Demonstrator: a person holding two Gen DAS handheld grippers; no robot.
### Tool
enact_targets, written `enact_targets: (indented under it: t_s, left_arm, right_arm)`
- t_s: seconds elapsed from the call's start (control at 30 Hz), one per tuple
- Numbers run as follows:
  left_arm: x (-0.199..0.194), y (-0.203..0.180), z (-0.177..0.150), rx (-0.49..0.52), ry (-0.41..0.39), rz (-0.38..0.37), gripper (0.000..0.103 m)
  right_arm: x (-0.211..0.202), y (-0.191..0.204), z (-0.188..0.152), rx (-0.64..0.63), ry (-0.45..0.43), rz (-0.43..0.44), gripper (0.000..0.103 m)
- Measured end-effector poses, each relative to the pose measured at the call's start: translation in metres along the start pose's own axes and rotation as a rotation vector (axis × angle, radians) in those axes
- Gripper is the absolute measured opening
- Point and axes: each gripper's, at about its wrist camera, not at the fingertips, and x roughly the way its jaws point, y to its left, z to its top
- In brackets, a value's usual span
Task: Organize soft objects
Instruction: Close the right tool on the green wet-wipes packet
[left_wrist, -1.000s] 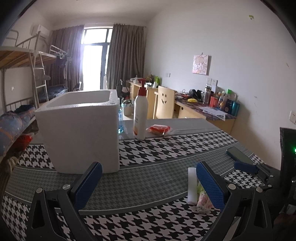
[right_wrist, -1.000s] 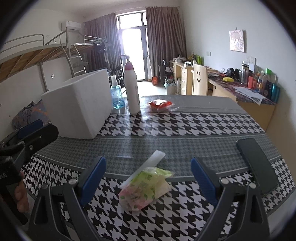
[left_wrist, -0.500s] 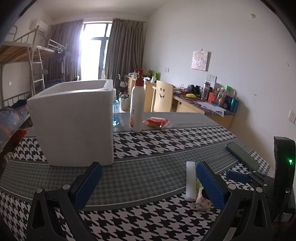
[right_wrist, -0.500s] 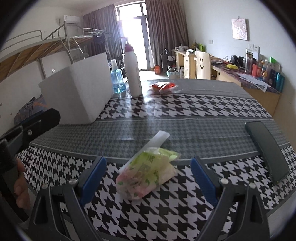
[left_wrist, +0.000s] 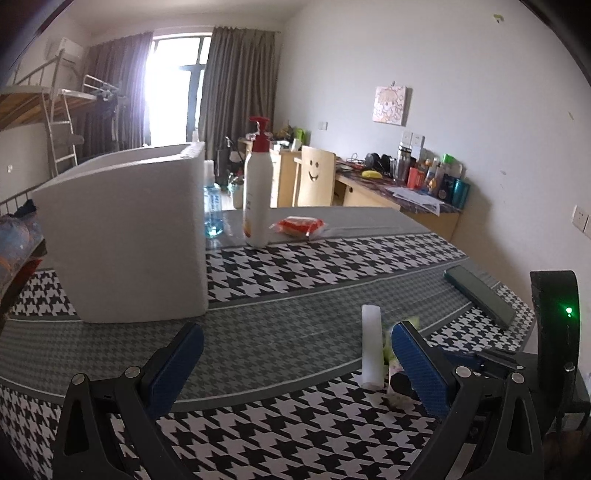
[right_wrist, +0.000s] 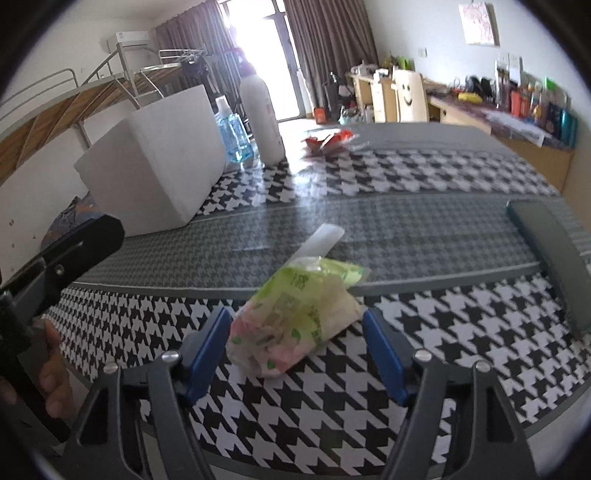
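Observation:
A soft green-and-pink tissue pack (right_wrist: 295, 314) lies on the houndstooth table, with a white strip (right_wrist: 321, 240) beside it. My right gripper (right_wrist: 295, 343) is open, its blue pads on either side of the pack, not clamped. In the left wrist view the white strip (left_wrist: 371, 347) and a bit of the pack (left_wrist: 389, 354) show near my open, empty left gripper (left_wrist: 295, 365). A white foam box (left_wrist: 125, 236) stands at the left. An orange soft packet (left_wrist: 299, 226) lies further back.
A white pump bottle (left_wrist: 256, 195) and a blue liquid bottle (left_wrist: 213, 214) stand behind the box. A dark phone (right_wrist: 550, 254) lies at the right of the table. A desk and smiley chair (left_wrist: 314, 181) stand beyond.
My right gripper has moved forward and down so its pads now flank the tissue pack, and its jaws have narrowed. My left gripper has shifted slightly, still open.

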Motion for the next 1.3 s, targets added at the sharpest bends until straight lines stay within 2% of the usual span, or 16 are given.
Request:
enact_targets:
  t_s: [0.23, 0.6, 0.9, 1.0, 1.07, 1.3]
  left_arm:
    - [0.006, -0.006, -0.002, 0.016, 0.018, -0.010, 0.102]
    - [0.020, -0.029, -0.005, 0.059, 0.063, -0.048, 0.102]
    - [0.039, -0.045, -0.006, 0.102, 0.122, -0.062, 0.101]
    - [0.047, -0.049, -0.008, 0.117, 0.145, -0.059, 0.098]
    - [0.054, -0.054, -0.009, 0.132, 0.169, -0.061, 0.090]
    - [0.068, -0.063, -0.011, 0.158, 0.217, -0.073, 0.082]
  right_arm:
    - [0.004, -0.010, -0.003, 0.027, 0.026, 0.018, 0.050]
    - [-0.025, -0.031, -0.008, 0.045, -0.044, -0.083, 0.050]
    - [-0.036, -0.035, -0.012, 0.044, -0.080, -0.107, 0.051]
    - [-0.039, -0.038, -0.012, 0.047, -0.093, -0.105, 0.057]
    - [-0.040, -0.040, -0.013, 0.051, -0.099, -0.108, 0.057]
    - [-0.039, -0.045, -0.015, 0.069, -0.102, -0.103, 0.057]
